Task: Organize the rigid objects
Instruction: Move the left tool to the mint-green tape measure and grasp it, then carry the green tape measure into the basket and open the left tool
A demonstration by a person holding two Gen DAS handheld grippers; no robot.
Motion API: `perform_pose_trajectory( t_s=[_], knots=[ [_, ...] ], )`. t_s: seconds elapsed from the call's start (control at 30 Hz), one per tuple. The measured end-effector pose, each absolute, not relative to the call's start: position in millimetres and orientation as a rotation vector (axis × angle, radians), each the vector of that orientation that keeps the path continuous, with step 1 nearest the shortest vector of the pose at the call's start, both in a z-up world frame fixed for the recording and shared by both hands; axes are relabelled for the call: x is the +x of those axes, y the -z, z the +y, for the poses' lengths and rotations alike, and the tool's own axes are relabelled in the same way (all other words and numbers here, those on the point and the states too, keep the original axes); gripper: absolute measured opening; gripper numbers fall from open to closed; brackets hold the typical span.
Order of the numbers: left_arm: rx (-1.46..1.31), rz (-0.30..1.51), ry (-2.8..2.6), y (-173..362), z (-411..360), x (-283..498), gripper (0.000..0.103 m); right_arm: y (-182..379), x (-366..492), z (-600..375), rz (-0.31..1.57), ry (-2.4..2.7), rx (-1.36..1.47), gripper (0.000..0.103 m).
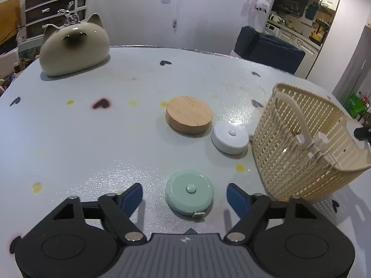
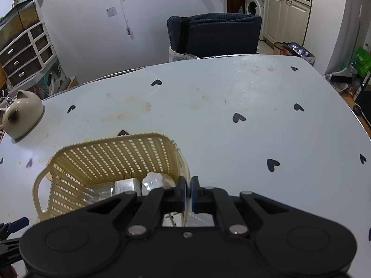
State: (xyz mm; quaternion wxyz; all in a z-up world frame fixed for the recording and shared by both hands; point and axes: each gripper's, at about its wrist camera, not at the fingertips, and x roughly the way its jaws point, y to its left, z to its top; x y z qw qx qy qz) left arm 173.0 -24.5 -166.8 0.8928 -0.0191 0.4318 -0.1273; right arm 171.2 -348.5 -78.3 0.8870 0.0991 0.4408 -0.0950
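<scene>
In the left wrist view a mint green round tape measure [image 1: 189,191] lies on the table between the two fingers of my open left gripper [image 1: 184,197], not touched. Beyond it lie a white round tape measure [image 1: 229,137] and a wooden disc [image 1: 189,115]. A cream woven basket [image 1: 308,148] stands tilted at the right. In the right wrist view my right gripper [image 2: 188,193] is shut on the right wall of the basket [image 2: 104,159], which holds a silver block [image 2: 126,186] and a clear crystal piece [image 2: 153,181].
A ceramic cat figure [image 1: 74,46] stands at the table's far left; it also shows in the right wrist view [image 2: 22,115]. A dark chair [image 2: 215,34] stands behind the far table edge. The light tablecloth [image 2: 255,127] has heart prints.
</scene>
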Motion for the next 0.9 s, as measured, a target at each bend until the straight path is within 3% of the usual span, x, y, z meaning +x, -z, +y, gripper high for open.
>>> perform_pose_trajectory(
  t_s=[0.2, 0.27, 0.3, 0.57, 0.9],
  knots=[
    [0.048, 0.881, 0.28, 175, -38, 174, 0.067, 78, 171, -350, 0.92, 0.197, 0.212, 0.005],
    [0.067, 0.873, 0.289, 175, -42, 175, 0.059, 78, 172, -350, 0.921, 0.197, 0.212, 0.005],
    [0.078, 0.87, 0.293, 175, -44, 175, 0.051, 78, 172, -350, 0.921, 0.198, 0.216, 0.005],
    [0.056, 0.886, 0.321, 168, -38, 173, 0.05, 79, 172, -351, 0.919, 0.198, 0.23, 0.005],
    [-0.076, 0.777, 0.441, 93, -32, 177, 0.05, 79, 172, -350, 0.921, 0.195, 0.224, 0.005]
  ],
)
